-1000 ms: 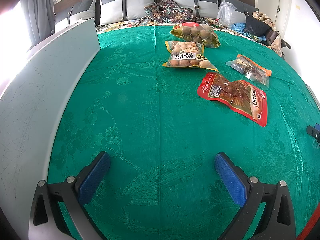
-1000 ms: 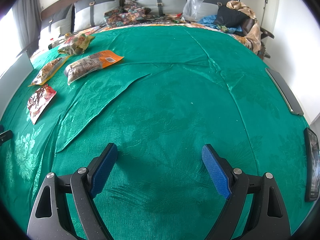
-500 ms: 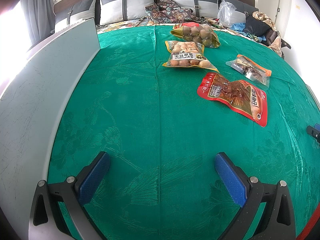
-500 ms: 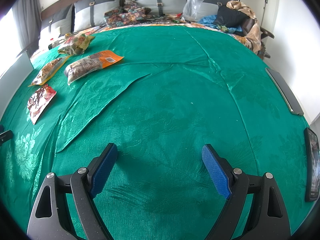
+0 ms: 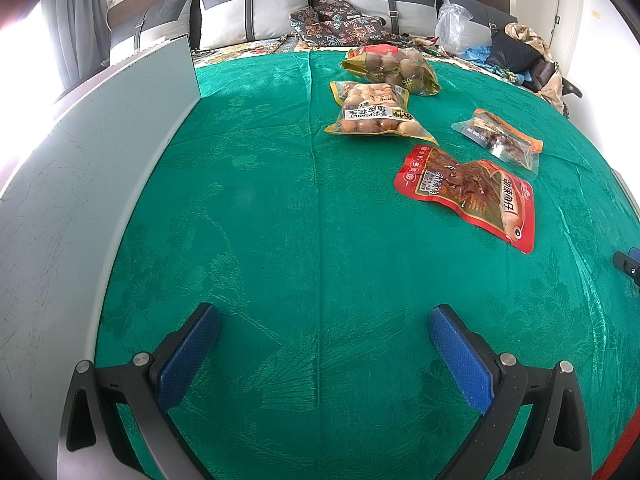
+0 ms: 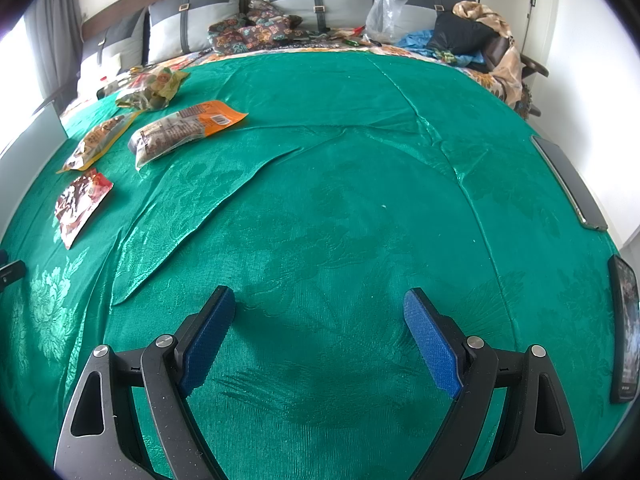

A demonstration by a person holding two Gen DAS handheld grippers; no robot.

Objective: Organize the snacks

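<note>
Mostly the far end of the bed is hard to read: the heap of dark and tan clothing [image 6: 476, 46] at the head on the right is a jumble, and the crumpled clear plastic bag [image 6: 384, 12] beside it hides whatever it holds. A pale grey flat board [image 5: 80, 184] standing along the left edge is cut off by the left wrist view, and only a sliver of the right tongs [image 5: 628, 264] peeks in at that view's right rim. Two dark flat devices [image 6: 570, 184] lie along the bed's right edge, the nearer one clipped by the frame. Four snack packets rest on the green patterned bedspread [image 5: 280, 220], all well ahead of both tongs and apart from one another: a red foil pouch of dried fish [image 5: 468, 192] nearest, a clear-and-orange packet of dark pieces [image 5: 498, 140] to its right, a yellow-trimmed clear bag of peanuts [image 5: 376, 110] beyond, and an olive-green bag of round brown nuts [image 5: 396, 70] farthest. Three grey cushions [image 5: 256, 12] line the headboard. The left tongs [image 5: 324, 344] hang with blue pads spread wide, gripping nothing; the right tongs [image 6: 318, 330] likewise gape empty over bare cloth.
</note>
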